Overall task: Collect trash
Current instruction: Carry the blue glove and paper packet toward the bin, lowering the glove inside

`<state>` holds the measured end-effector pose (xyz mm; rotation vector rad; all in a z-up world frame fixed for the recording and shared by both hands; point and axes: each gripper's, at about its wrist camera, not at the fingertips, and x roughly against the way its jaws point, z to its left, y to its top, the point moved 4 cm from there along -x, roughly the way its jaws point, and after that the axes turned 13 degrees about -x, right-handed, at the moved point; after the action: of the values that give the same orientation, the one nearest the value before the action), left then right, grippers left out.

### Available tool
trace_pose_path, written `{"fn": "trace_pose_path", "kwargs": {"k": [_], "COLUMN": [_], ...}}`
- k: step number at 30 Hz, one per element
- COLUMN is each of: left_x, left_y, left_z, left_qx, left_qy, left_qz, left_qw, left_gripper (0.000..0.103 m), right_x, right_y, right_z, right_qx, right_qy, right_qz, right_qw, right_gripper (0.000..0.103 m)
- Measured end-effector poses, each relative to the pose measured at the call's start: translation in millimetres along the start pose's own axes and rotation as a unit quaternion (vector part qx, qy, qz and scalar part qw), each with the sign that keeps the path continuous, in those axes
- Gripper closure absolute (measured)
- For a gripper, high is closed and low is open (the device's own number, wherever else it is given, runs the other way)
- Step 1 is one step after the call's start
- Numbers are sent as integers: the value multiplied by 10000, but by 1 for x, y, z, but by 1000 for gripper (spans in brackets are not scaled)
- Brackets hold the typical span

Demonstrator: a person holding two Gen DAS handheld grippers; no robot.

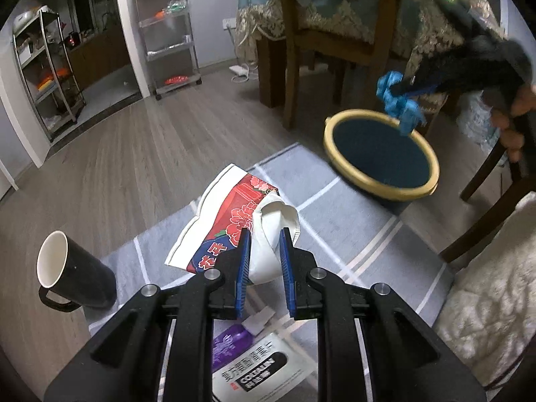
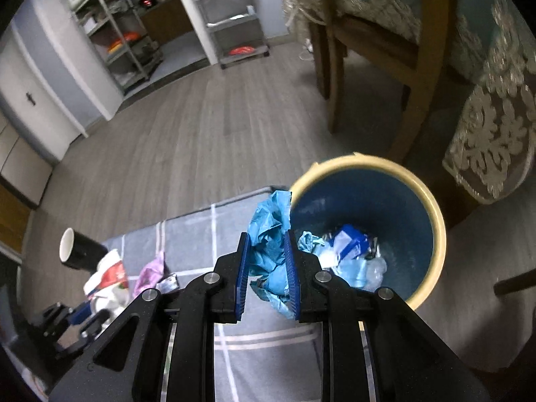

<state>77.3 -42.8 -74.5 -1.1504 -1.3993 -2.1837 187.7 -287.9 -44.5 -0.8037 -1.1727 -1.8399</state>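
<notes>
Crumpled blue plastic wrapper [image 2: 269,261]: clamped in right gripper [image 2: 267,269] fingers, held just beside yellow rim of the round dark-blue trash bin [image 2: 432,207], by far right corner of grey rug w/ white grid lines [image 2: 201,231]. Bin already holds blue and white scraps.

Flattened white paper bag w/ red floral print [image 1: 231,221]: gripped by left gripper [image 1: 264,261] fingers, above rug.

On rug below: purple sachet [image 1: 231,338], white packet w/ black label [image 1: 264,368].

Black mug, white inside [image 1: 73,268], lies on its side at rug's left edge, on wood floor.
</notes>
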Motion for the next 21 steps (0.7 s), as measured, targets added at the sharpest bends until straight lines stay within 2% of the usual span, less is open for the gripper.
{"fn": "trace_pose_path", "kwargs": {"k": [8,21], "left_x": [6,-30], "left_y": [31,95], "left_z": [-7,-39], "left_qx": [26,-301], "left_qy": [-17,-151], "left_qz": [-231,-323], "left_qw": [9997,9989], "left_gripper": [86,86], "right_x": [-9,-38], "right_y": [9,23], "right_z": [-15,-36], "right_qx": [-113,-74], "right_qy": [-54,-563], "right_qz": [80,267], "right_qw": [9999,9980], "right_gripper": [81,81]}}
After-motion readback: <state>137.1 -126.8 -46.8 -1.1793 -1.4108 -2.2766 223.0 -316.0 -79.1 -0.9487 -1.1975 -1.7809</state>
